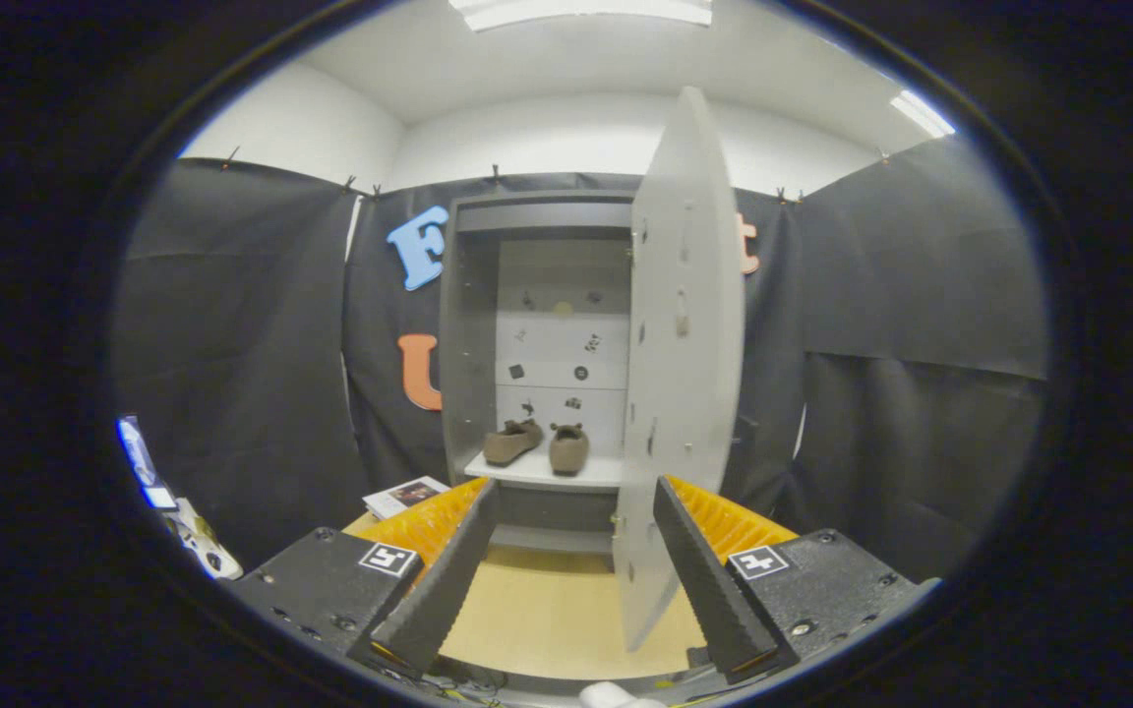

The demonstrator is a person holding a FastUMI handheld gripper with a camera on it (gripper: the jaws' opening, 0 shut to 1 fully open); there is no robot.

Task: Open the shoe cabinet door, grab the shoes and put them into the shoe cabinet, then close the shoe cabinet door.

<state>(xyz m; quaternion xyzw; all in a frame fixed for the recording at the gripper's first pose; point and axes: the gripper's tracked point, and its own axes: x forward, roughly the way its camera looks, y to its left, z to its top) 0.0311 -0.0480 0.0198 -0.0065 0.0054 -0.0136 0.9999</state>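
A tall grey shoe cabinet (468, 324) stands against the booth's black wall, straight ahead of my fingers. Its door (680, 374) is swung open toward me on the right side, its lower edge reaching down between my two fingers, nearer the right one. Two brown shoes (537, 444) sit side by side on the cabinet's lower shelf (537, 474), beyond the fingertips. My gripper (574, 497) is open, its black ribbed fingers (444, 580) spread wide with nothing pressed between them.
A light wooden floor (537, 610) runs from under the fingers to the cabinet's base. A booklet (407, 495) lies on the floor left of the cabinet. Some white and blue gear (173, 511) sits at the far left by the cloth wall.
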